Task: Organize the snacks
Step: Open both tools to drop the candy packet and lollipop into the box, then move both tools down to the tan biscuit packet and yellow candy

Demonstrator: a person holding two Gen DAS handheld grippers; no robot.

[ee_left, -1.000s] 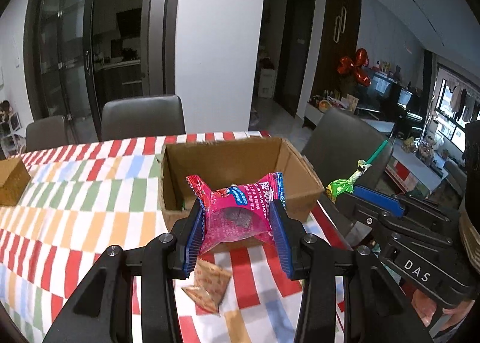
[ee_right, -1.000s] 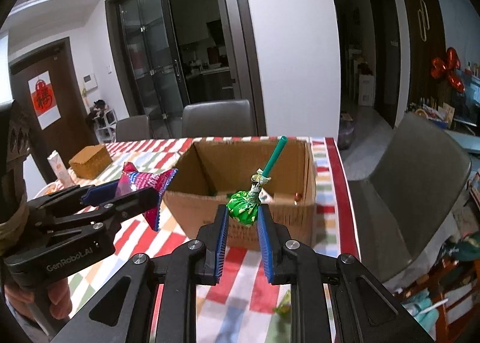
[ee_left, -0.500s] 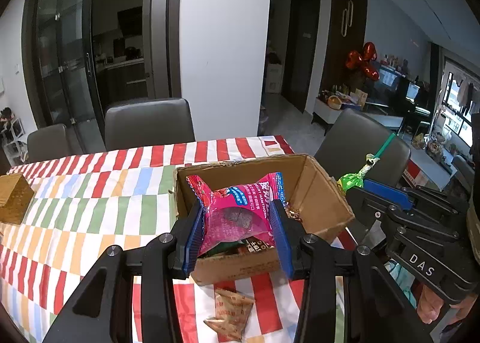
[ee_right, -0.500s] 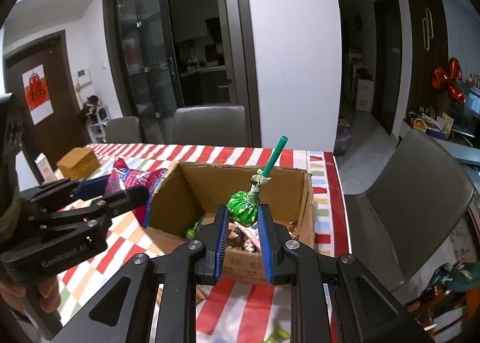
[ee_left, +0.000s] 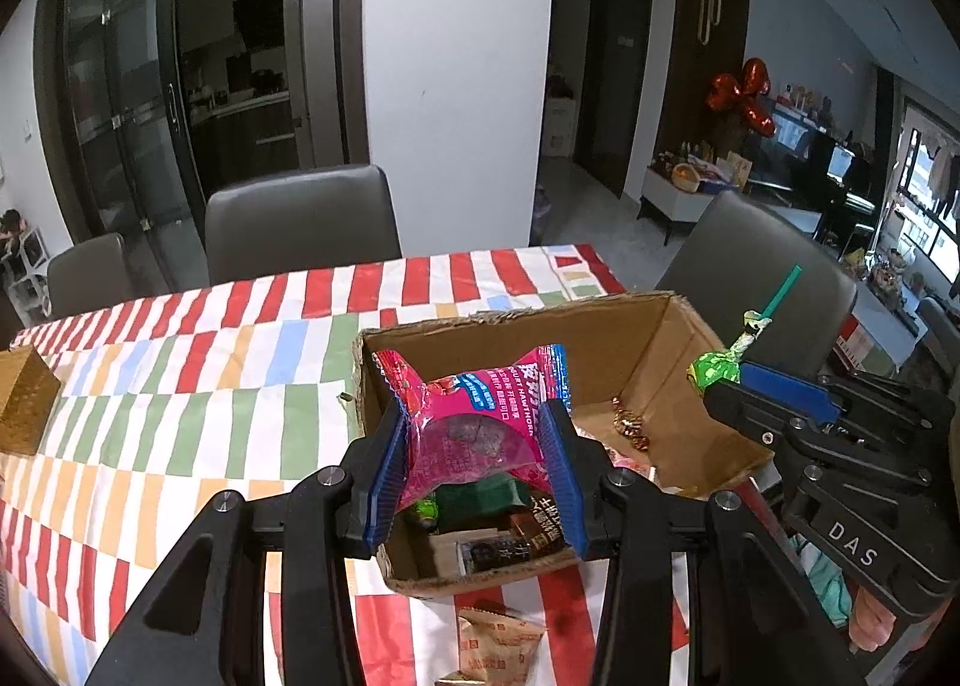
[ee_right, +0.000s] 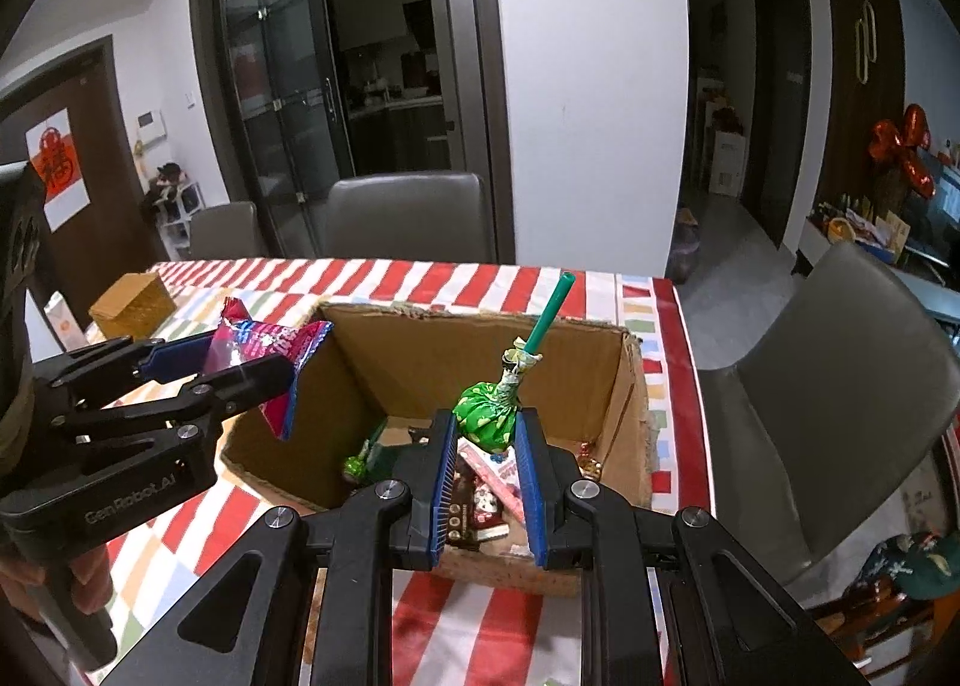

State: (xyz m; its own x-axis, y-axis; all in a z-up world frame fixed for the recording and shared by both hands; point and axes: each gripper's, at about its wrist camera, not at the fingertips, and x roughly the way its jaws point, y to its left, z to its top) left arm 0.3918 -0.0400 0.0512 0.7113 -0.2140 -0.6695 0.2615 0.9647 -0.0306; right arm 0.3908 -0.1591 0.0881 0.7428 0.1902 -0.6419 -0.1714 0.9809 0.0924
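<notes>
Spanning both views, your counter [ee_left: 180, 386] wears a cloth of red, green, blue and orange stripes, with grey chairs [ee_left: 300, 218] drawn up at its far side and right end.

Cardboard box [ee_left: 654, 326]: open-topped, standing on the counter near the right end; loose wrapped snacks lie on its floor.

Small tan box [ee_right: 132, 302]: on the counter well to the left of the cardboard box.

Your left hand-held gripper [ee_left: 474, 458]: blue pads clamped on either side of the pink snack packet [ee_left: 480, 416], which you hold above the near left part of the cardboard box; in the right wrist view the packet pokes over the box's left wall.

Your right hand-held gripper [ee_right: 485, 434]: closed tight on the green lollipop [ee_right: 486, 413], its wrapped head between the pads and its green stick [ee_right: 549, 311] tilting up and away. You hold it over the box's interior, above the snacks inside.

Tan snack packet [ee_left: 498, 644]: lying on the counter just in front of the cardboard box.
</notes>
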